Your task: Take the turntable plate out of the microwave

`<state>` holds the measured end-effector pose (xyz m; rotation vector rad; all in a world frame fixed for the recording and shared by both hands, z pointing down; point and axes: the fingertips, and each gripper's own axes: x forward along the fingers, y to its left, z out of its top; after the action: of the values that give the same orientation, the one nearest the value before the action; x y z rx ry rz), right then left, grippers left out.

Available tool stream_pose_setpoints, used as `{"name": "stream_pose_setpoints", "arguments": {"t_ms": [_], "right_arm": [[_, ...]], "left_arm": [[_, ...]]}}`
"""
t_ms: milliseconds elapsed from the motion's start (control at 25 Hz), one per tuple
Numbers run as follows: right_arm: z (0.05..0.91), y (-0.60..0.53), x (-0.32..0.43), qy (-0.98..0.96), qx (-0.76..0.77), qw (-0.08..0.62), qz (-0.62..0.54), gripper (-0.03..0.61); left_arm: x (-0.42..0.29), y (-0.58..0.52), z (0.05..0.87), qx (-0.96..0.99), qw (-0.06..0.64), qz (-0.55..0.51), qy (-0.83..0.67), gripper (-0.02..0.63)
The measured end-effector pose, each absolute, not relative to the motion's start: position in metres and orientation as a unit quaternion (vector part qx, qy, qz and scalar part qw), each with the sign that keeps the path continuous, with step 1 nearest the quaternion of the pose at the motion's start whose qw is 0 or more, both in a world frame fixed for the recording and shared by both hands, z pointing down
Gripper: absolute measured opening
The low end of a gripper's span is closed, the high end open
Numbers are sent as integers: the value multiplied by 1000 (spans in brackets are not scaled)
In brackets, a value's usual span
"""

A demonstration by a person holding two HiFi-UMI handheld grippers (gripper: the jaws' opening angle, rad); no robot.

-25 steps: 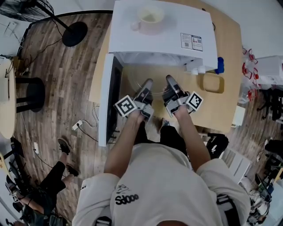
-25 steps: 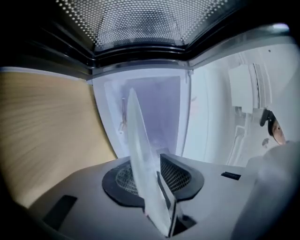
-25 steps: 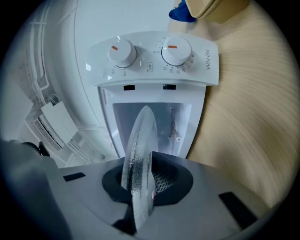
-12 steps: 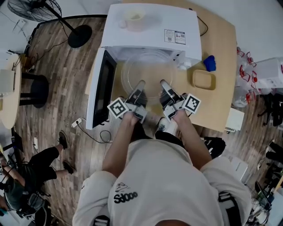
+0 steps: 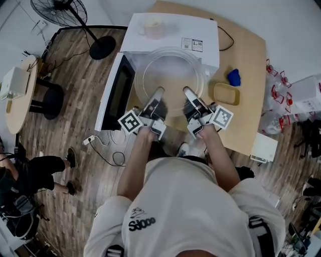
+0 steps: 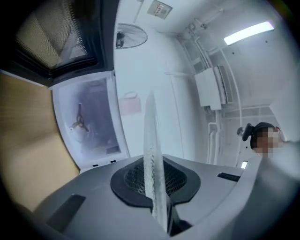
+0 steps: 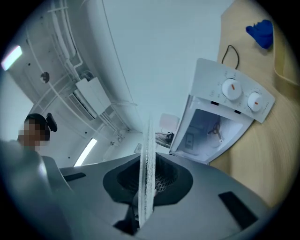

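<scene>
Far left: fan [image 5: 60,9] on the wood floor, small round table [image 5: 20,100] below it, and a second person [image 5: 30,175] low at the frame edge. White microwave [image 5: 173,30] sits on a wooden table [image 5: 251,60], with its door [image 5: 116,95] swung open to the left and a cup [image 5: 152,26] on its top.

The clear glass plate [image 5: 173,80] is out of the microwave, held in the air in front of the open cavity, roughly level. From the head view it overlaps the microwave's front edge.

The left gripper [image 5: 158,92] is clamped on the near rim, left of centre. Its own view shows the plate edge-on, with both pads pressed on the glass. The cavity behind holds only the three-armed roller piece [image 6: 78,123].

The right gripper [image 5: 186,92] is just beside the left one on the same near rim, right of centre. Its jaws are closed tight on the glass too, with the rim showing as a thin sliver between the pads. Its view also shows the two knobs [image 7: 229,88] on the microwave's front panel.

Right of the microwave, a yellow tray [image 5: 224,94] lies on the table with a blue thing [image 5: 233,77] just behind it.
</scene>
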<state>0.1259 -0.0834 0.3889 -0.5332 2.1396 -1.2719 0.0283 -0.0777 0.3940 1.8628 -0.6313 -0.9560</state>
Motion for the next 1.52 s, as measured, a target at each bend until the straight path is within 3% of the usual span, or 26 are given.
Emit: {"name": "stream_pose_setpoints", "arguments": {"t_ms": [600,1520], "right_arm": [[277,-44,158,839,-142,329,-409,15],[275,-43,159,843,-132,318,-412,17]], "left_arm": [[61,-35,274,807,370,-387,-250,38],[62,-31,269,808,358,-380,-273,38]]}}
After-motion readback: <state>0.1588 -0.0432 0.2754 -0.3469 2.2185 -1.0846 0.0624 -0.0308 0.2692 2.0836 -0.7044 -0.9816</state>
